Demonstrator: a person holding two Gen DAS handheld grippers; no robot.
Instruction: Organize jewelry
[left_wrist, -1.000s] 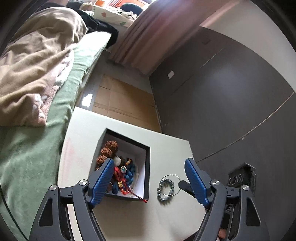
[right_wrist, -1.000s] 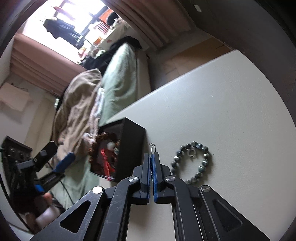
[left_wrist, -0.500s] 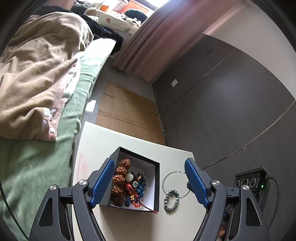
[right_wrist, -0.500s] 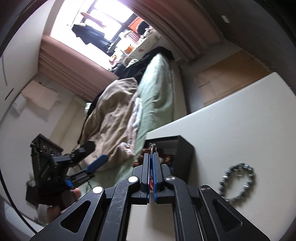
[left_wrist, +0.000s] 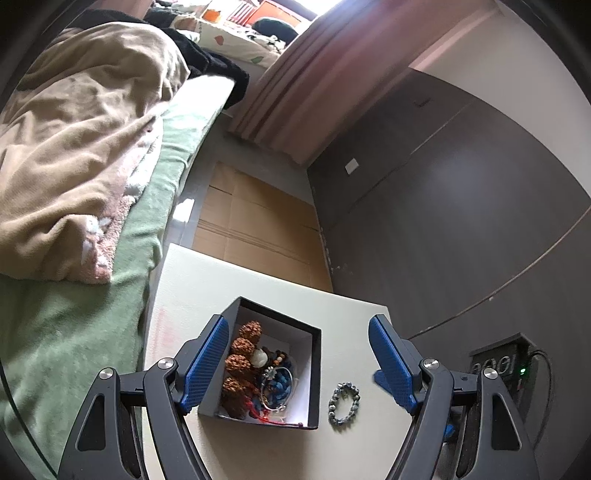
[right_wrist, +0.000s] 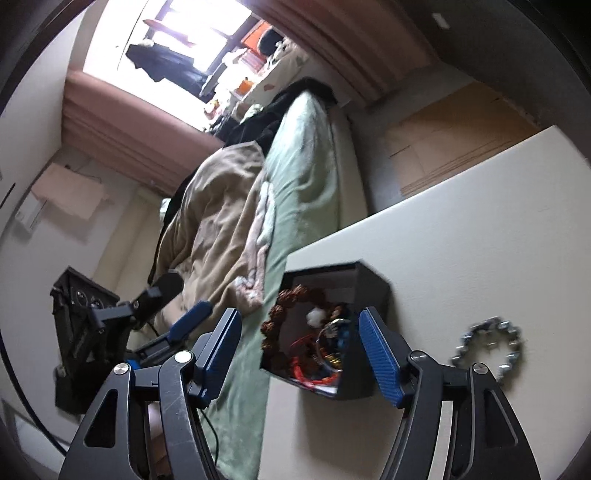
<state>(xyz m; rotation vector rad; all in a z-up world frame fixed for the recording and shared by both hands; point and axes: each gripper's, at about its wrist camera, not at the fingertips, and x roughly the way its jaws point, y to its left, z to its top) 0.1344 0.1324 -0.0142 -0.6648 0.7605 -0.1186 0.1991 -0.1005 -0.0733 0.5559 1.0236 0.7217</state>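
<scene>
No readable text anywhere (labels too blurred).

A pale, cream-coloured table fills the lower middle of the left wrist view. On it stands an open black box with a white lining, heaped with beads and bracelets. Just to its right, apart from its wall, a grey beaded bracelet lies flat on the tabletop.
</scene>
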